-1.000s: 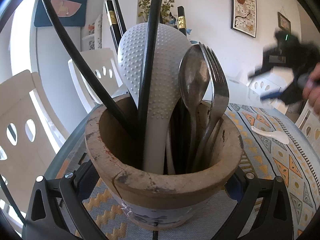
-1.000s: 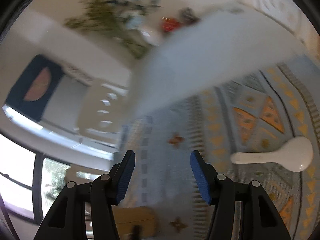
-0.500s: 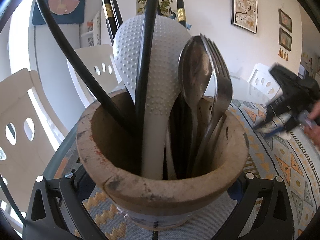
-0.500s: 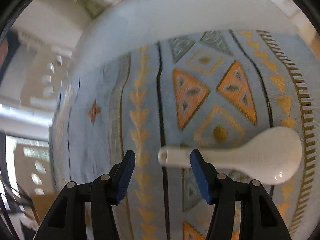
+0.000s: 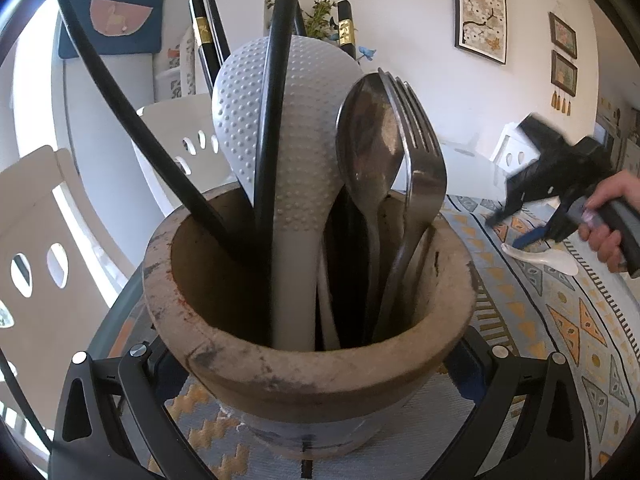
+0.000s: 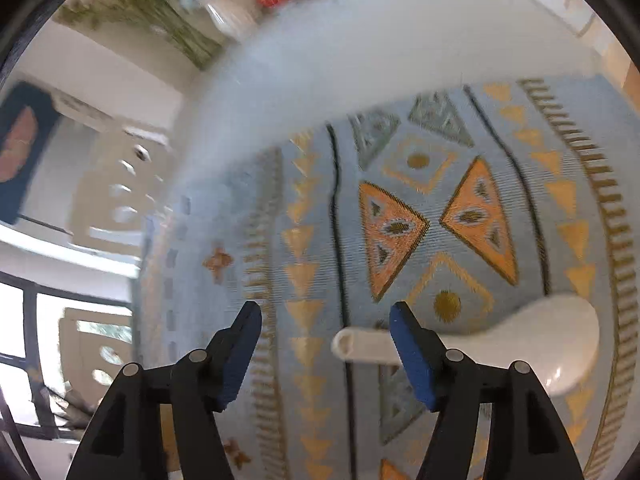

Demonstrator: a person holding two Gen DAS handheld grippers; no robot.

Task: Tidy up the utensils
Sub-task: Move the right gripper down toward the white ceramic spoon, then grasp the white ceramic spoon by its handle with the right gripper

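Observation:
A brown clay pot (image 5: 320, 376) fills the left wrist view, and my left gripper (image 5: 316, 436) is shut on its sides. In it stand a white dotted rice paddle (image 5: 296, 120), a metal spoon (image 5: 372, 140), a fork (image 5: 420, 152) and black chopsticks (image 5: 276, 80). A white ceramic spoon (image 6: 532, 344) lies on the patterned mat. My right gripper (image 6: 325, 312) hangs open just above it. Its jaws have just been opening. The handle's end lies between the fingers, and the right finger (image 6: 412, 352) crosses over the handle. No pad presses on it. In the left wrist view a hand (image 5: 612, 216) holds that gripper (image 5: 510, 228) over the spoon (image 5: 556, 260).
A blue woven mat (image 6: 400, 220) with orange triangles covers the round glass table. White chairs (image 5: 36, 248) stand around it. A vase of green stems (image 6: 168, 20) sits beyond the mat's far edge. Framed pictures (image 5: 480, 4) hang on the wall.
My right gripper has come down over the mat to the white spoon, and its jaws stand wider apart. The pot in my left gripper has stayed put.

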